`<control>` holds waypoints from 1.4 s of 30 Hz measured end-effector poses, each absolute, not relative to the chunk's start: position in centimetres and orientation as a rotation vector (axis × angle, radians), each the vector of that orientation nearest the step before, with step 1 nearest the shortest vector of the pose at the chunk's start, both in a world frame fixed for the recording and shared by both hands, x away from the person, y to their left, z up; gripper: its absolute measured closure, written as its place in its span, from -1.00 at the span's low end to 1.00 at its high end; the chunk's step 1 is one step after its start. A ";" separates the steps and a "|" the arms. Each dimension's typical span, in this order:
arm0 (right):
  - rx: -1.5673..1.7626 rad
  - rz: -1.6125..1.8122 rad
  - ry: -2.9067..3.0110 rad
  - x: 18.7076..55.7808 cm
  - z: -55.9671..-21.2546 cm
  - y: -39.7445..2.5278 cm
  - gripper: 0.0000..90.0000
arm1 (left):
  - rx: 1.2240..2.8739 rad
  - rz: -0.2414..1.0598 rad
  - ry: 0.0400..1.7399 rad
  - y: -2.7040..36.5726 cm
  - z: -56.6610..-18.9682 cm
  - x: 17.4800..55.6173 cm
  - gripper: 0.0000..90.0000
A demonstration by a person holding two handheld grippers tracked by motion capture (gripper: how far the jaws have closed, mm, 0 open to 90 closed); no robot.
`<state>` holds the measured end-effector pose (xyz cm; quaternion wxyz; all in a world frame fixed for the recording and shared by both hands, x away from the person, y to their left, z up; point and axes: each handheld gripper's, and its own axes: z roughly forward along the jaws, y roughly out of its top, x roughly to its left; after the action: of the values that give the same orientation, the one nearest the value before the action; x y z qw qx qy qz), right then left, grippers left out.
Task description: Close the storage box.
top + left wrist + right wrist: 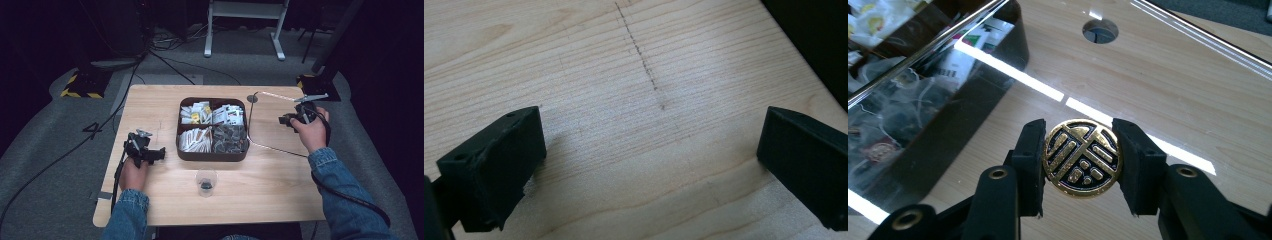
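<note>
The high view looks forward and down from above the person's side, taking in the whole desk [260, 185] and the floor beyond its far edge. The left gripper view rides very close above bare wood near the desk's left edge, facing down along its jaws. The right gripper view sits low and near at the desk's right side, looking toward the dark tray [998, 60], which the high view also shows at the desk's middle [212, 156].
</note>
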<state>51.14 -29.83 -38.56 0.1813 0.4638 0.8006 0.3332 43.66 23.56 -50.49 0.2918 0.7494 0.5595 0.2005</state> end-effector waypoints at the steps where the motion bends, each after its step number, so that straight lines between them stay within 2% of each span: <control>1: 1.307 0.949 2.261 51.1 -38.4 -29.6 0.31 | 1.998 0.535 1.492 23.5 -50.5 43.7 -1.00; 17: 1.207 1.020 2.304 50.4 -35.9 -25.3 0.31 | 1.995 0.536 1.494 23.5 -50.5 43.7 -1.00; 42: 1.101 1.057 2.386 51.2 -34.9 -17.2 0.31 | 1.994 0.536 1.495 23.5 -50.5 43.7 -1.00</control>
<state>51.19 -17.20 -34.95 0.1541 0.3840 0.8323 0.3688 43.68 23.49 -50.51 0.2919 0.7482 0.5608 0.2012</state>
